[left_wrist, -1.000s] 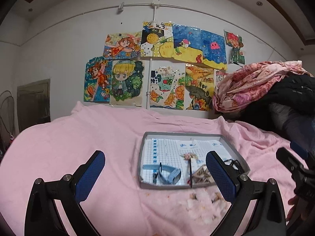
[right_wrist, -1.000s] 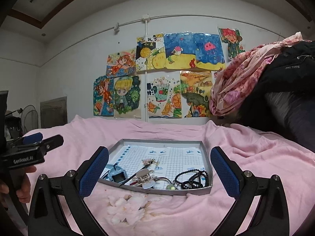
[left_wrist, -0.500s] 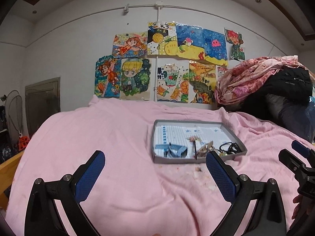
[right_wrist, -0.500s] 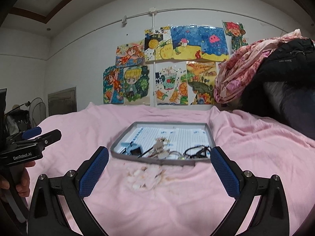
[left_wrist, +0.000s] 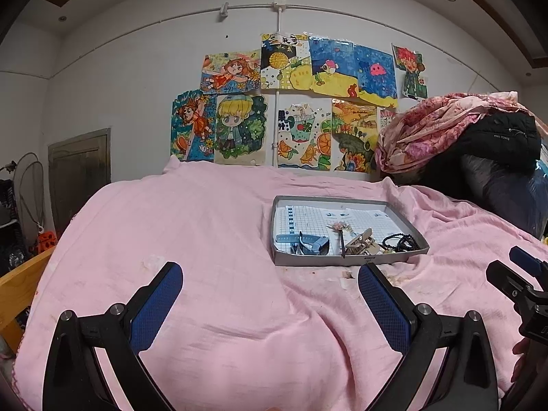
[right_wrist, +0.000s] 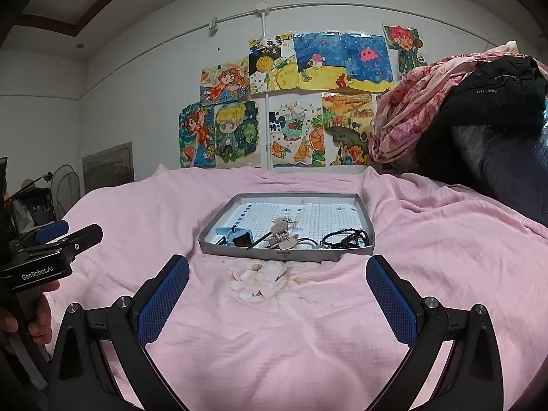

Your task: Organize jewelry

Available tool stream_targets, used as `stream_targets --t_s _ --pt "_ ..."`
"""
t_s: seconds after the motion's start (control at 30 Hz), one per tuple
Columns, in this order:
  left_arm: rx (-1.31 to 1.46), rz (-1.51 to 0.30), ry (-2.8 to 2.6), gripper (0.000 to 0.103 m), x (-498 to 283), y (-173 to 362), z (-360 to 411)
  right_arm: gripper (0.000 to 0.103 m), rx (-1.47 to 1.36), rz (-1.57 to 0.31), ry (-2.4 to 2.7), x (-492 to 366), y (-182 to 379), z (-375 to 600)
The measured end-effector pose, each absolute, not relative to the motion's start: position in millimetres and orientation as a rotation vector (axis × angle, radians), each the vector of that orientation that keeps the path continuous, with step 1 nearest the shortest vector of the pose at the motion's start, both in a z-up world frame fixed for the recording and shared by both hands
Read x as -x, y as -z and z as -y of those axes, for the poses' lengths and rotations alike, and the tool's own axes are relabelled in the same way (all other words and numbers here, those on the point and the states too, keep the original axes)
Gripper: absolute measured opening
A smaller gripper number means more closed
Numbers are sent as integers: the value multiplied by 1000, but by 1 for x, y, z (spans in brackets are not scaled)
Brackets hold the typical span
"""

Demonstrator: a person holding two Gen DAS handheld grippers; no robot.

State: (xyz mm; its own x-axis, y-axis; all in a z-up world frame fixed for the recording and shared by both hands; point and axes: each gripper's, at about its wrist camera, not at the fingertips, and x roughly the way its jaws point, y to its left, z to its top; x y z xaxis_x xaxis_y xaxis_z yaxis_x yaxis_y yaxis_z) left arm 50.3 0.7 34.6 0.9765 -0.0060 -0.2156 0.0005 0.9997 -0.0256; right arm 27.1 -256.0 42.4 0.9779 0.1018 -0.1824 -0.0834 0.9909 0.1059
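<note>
The tray point(right_wrist: 287, 255) of jewelry lies on the bed, straight ahead of the right gripper point(right_wrist: 277, 294) and up-right of the left gripper point(left_wrist: 270, 299) (both spread wide, empty); the right looks nearer.

You can read "GenRobot.AI" on the left gripper point(right_wrist: 48, 260) body, and "SINCE 1969" on the black jacket point(right_wrist: 493, 82); the digits are unclear.

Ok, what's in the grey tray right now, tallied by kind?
Blue watch: 1
Dark hair stick with floral end: 1
Beige claw hair clip: 1
Black bead string: 1
Total: 4, all near the front of the tray.
</note>
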Motion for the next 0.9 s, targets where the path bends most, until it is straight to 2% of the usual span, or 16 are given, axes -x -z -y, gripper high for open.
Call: stream_targets --t_s 0.9 --pt "23 -221 1 103 -51 -32 1 101 -96 -202 -102 -33 -40 255"
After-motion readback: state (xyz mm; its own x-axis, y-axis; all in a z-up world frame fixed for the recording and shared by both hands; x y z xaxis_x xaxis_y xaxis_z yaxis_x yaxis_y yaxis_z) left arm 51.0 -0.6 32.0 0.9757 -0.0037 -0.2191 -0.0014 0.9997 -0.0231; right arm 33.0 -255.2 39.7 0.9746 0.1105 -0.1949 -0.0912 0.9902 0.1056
